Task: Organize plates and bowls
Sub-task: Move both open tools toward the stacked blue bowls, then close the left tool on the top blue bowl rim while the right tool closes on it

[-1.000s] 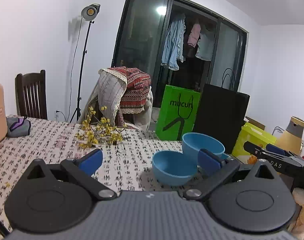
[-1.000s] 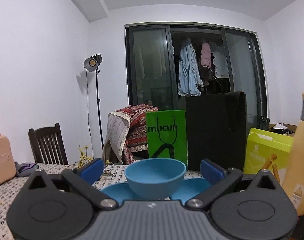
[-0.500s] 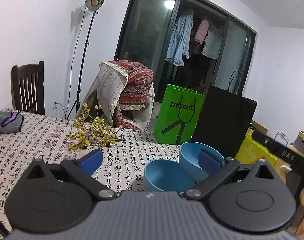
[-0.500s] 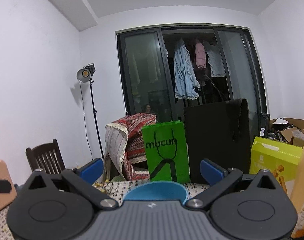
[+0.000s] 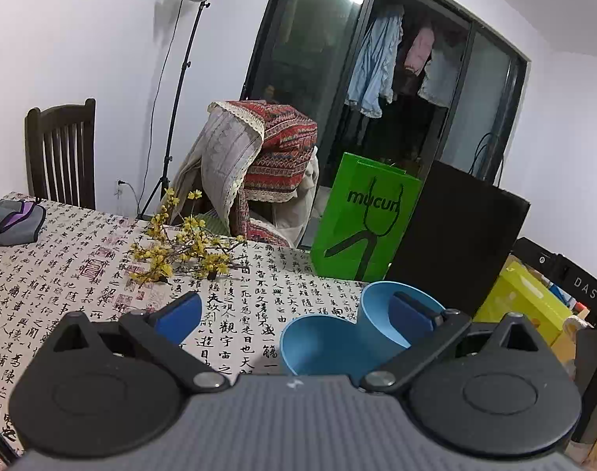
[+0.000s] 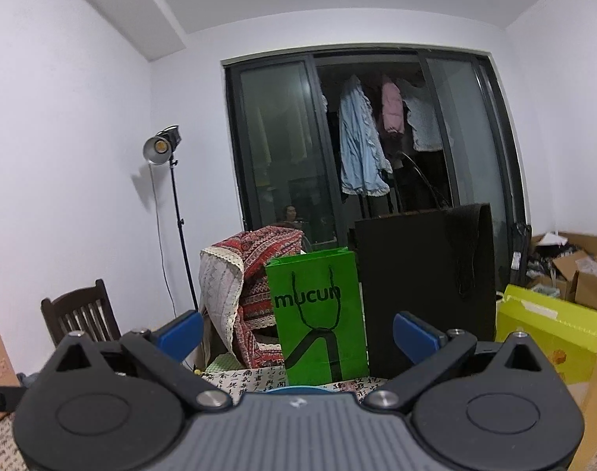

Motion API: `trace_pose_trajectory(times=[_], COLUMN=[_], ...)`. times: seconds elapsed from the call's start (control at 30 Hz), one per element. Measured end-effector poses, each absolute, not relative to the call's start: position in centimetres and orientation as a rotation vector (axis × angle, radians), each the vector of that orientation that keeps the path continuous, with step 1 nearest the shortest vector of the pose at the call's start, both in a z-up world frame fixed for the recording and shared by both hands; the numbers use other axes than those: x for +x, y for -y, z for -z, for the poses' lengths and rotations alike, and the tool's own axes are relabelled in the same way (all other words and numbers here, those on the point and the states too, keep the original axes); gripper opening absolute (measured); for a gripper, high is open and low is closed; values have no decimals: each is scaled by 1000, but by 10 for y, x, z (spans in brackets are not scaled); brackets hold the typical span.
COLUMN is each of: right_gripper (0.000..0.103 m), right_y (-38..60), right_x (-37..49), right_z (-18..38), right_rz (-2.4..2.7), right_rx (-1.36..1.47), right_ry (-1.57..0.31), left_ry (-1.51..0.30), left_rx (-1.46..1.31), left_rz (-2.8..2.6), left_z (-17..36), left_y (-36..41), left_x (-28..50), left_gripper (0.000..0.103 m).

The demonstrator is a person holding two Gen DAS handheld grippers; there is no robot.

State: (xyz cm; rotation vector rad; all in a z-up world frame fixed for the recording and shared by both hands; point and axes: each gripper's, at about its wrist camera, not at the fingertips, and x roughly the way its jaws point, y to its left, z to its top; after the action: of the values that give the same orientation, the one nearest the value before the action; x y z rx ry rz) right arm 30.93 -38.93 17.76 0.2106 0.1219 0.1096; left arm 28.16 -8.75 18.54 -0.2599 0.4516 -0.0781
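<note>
In the left wrist view two blue bowls stand side by side on the script-printed tablecloth (image 5: 63,274). The nearer bowl (image 5: 318,341) is just beyond the gripper body. The farther bowl (image 5: 377,306) is partly covered by the right fingertip (image 5: 410,312). My left gripper (image 5: 294,314) is open and holds nothing, hovering just in front of the bowls. The right gripper (image 6: 298,333) is also open and empty, pointing at the bags. Only a sliver of a blue bowl rim (image 6: 298,389) shows above its body.
A green paper bag (image 5: 361,227) and a black bag (image 5: 455,243) stand at the table's far edge behind the bowls. Yellow flower twigs (image 5: 180,251) lie mid-table and a grey pouch (image 5: 11,219) at far left. A yellow box (image 5: 522,298) is at the right.
The right gripper's view rose, so the blue bowl seen between its fingers sank to a sliver at its body's edge. In the left view the two bowls slid lower and closer.
</note>
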Motion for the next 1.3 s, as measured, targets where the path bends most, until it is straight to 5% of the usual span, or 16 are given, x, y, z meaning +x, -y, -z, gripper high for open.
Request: trace_pose_trajectory(times=[0.53, 1.3], right_gripper=[103, 102], right_y=[432, 427], right_x=[353, 386], right_z=[-121, -85], right_rz=[-83, -46], right_rx=[291, 334], right_ry=[-281, -265], left_ry=[-547, -604], left_rx=[-248, -194], left_rz=[66, 11], left_z=[-160, -143], left_y=[127, 171], left_x=[334, 397], left_gripper=[103, 103])
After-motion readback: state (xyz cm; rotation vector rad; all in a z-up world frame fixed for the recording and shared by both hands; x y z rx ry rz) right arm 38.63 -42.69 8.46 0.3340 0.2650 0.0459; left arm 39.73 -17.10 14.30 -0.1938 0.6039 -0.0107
